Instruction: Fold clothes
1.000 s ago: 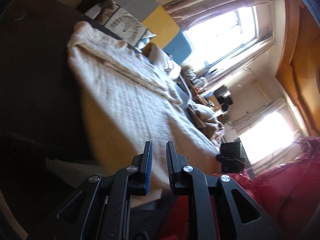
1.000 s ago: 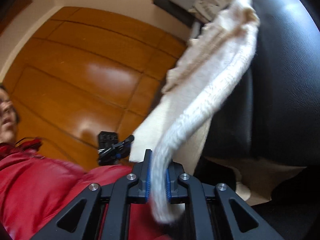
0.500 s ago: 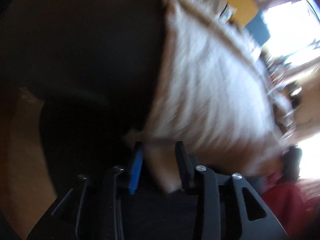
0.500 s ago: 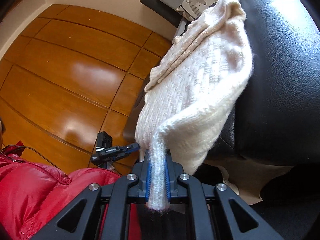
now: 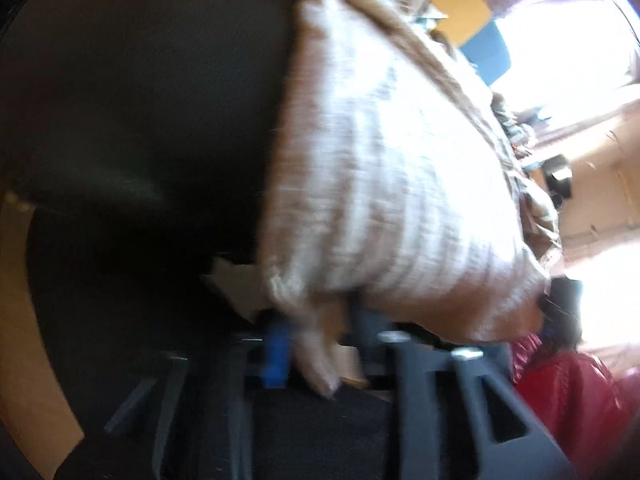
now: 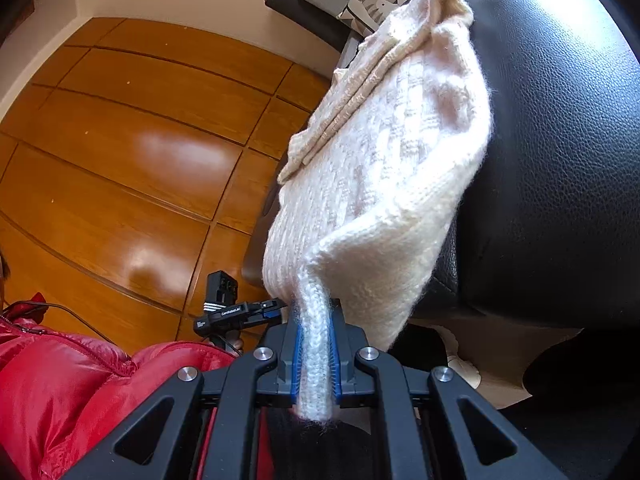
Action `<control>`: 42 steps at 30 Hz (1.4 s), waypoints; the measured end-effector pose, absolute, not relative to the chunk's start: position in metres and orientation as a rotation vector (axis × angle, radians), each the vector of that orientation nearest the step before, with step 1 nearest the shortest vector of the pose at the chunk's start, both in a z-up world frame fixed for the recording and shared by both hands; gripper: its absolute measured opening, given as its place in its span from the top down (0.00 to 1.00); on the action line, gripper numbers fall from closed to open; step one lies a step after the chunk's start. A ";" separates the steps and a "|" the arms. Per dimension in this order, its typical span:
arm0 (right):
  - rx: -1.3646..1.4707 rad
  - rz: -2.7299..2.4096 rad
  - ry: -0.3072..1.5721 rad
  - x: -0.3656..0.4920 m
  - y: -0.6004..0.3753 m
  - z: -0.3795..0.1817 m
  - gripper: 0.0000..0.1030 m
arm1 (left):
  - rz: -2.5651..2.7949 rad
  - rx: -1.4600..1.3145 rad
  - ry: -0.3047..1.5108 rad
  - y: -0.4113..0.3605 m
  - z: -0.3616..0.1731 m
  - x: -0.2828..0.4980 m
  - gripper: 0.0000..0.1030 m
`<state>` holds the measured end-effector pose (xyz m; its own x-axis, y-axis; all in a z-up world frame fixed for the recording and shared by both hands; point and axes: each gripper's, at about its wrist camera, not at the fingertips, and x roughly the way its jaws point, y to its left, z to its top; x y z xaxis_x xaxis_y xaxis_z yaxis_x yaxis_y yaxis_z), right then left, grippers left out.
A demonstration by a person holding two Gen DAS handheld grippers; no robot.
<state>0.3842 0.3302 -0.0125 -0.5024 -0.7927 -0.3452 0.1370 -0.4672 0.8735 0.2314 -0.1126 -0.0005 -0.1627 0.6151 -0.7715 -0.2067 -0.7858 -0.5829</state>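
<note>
Lowered since before, left claw (image 5: pixel 316 344) is closing on the sweater (image 6: pixel 384 168) hem; right claw (image 6: pixel 316 354) pinches another corner.

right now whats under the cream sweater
The cream sweater lies on a black leather seat, its near edge lifted by the right gripper and left gripper. The leather shows beside it; whatever lies directly beneath stays covered.
</note>
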 end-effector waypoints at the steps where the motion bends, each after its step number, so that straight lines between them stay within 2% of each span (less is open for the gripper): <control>1: 1.046 -2.013 -1.104 0.384 0.330 -0.013 0.91 | 2.002 -1.542 -0.448 -0.110 0.006 0.234 0.91; 3: 1.058 -2.016 -1.107 0.381 0.328 -0.015 0.91 | 2.007 -1.482 -0.455 -0.109 0.019 0.236 0.92; 9: 0.983 -1.987 -1.193 0.374 0.339 -0.007 0.91 | 1.954 -1.229 -0.676 -0.120 0.078 0.220 0.93; 15: 0.825 -1.990 -1.195 0.337 0.354 0.027 0.91 | 1.957 -1.043 -0.669 -0.113 0.135 0.176 0.93; 22: 0.681 -2.019 -1.258 0.269 0.380 0.061 0.91 | 1.954 -0.938 -0.727 -0.089 0.158 0.120 0.93; 29: 0.579 -2.087 -1.413 0.188 0.416 0.073 0.91 | 1.967 -0.929 -0.958 -0.098 0.142 0.039 0.93; 35: 0.644 -2.205 -1.586 0.122 0.449 0.047 0.91 | 2.043 -1.071 -1.154 -0.106 0.092 -0.031 0.93; 38: 0.767 -2.244 -1.699 0.097 0.456 0.020 0.86 | 2.056 -1.204 -1.169 -0.104 0.062 -0.047 0.93; 40: 0.828 -2.229 -1.788 0.089 0.460 0.000 0.79 | 2.061 -1.257 -1.204 -0.107 0.043 -0.050 0.93; 42: 0.849 -2.195 -1.863 0.085 0.466 -0.013 0.79 | 2.031 -1.276 -1.270 -0.113 0.029 -0.050 0.92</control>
<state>0.0847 0.4656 -0.0133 -0.8311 -0.4516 -0.3247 -0.2470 -0.2233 0.9429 -0.0498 -0.1127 0.0293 -0.4880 0.7302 -0.4782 0.1103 -0.4918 -0.8637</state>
